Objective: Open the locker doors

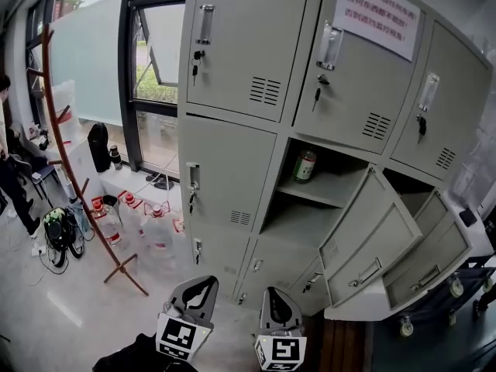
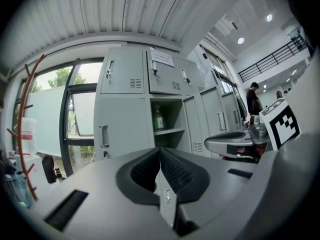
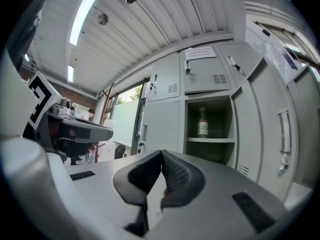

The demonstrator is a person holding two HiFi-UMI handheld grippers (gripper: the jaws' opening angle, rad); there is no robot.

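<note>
Head view looks steeply down at a bank of grey lockers standing beside a window, with the left claw and right claw low in the frame, side by side and apart from the lockers, both aimed at the bottom row. In the left gripper view the left claw is clenched, its ribbed pads meeting at the tips with nothing between them. The right gripper view shows the right claw clenched the same way and also empty. The middle compartment stands open, its door swung out to the right, and a green bottle stands upright on the shelf inside. A second open door hangs out from the column to the right of it. The top-row doors are closed, and one of them carries a paper notice. The middle-left door and the bottom-left door are closed too. A reddish-brown coat stand leans over the floor near the window, with several large water bottles on the floor beside the lockers. A person is at the far left edge.
</note>
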